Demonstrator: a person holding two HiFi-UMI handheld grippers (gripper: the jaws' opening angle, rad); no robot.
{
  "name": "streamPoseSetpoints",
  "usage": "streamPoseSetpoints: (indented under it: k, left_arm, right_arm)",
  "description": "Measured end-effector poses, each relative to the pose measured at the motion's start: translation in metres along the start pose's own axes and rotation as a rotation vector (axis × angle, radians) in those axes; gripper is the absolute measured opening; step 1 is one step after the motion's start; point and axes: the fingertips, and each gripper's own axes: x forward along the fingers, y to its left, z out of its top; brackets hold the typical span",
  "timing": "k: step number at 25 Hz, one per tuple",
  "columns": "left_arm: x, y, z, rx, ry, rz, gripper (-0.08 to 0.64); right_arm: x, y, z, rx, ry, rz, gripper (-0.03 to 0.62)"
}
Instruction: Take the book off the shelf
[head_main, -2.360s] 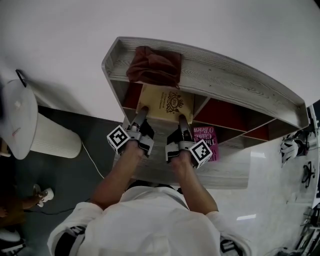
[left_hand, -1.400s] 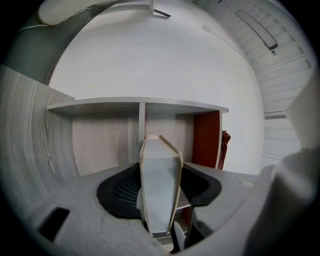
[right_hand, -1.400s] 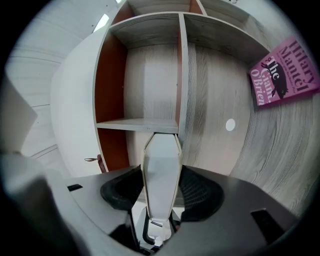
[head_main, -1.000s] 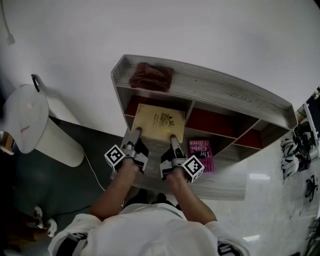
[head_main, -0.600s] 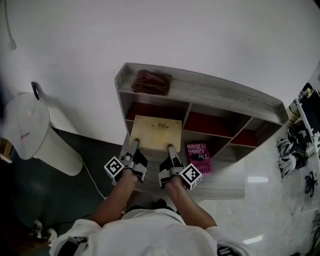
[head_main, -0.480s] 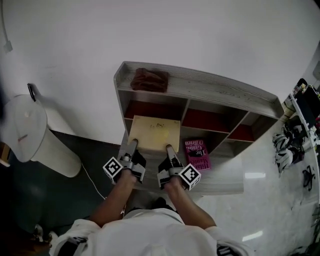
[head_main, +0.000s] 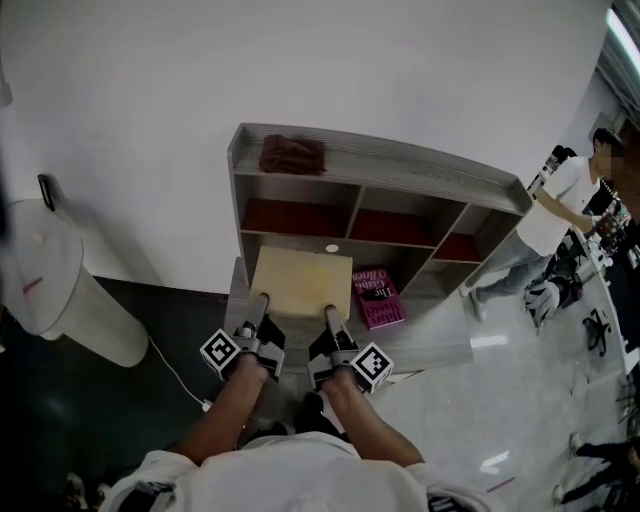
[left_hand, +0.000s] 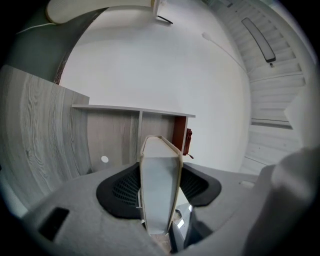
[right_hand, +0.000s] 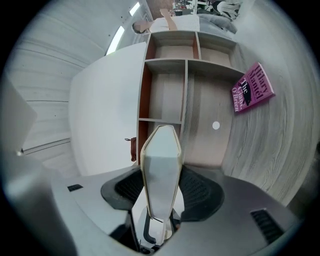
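Note:
A tan hardcover book lies flat in the air in front of the grey wooden shelf, outside its left compartment. My left gripper is shut on the book's near edge at the left, and my right gripper is shut on that edge at the right. In the left gripper view the book stands edge-on between the dark pads of the left gripper. The right gripper view shows the same: the book is clamped in the right gripper, with the shelf beyond.
A pink book lies on the shelf's lower ledge to the right. A brown cloth sits on the top board. A white bin stands at the left. A person stands at the right on the glossy floor.
The book has come out of the left compartment toward me, both grippers still on it. The shelf looks further away, and a person has come into view at the right.

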Motion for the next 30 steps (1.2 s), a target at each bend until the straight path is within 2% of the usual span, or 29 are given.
streamPoseSetpoints:
  k: [7, 12, 18, 30]
  left_arm:
    - [-0.032, -0.003, -0.026, -0.003, 0.043, -0.01, 0.23]
    - [-0.059, -0.013, -0.039, 0.005, 0.043, -0.019, 0.23]
    - [-0.089, -0.032, -0.063, 0.015, 0.005, -0.044, 0.23]
    - [-0.172, -0.051, -0.141, 0.033, -0.05, -0.038, 0.23]
  right_arm:
    - [-0.047, 0.001, -0.004, -0.02, -0.037, -0.003, 0.224]
    - [-0.075, 0.009, -0.011, -0.021, -0.023, 0.016, 0.222]
    - [-0.108, 0.022, -0.011, -0.025, 0.017, 0.051, 0.223]
    - [-0.214, 0.026, -0.006, 0.0, 0.08, 0.071, 0.222]
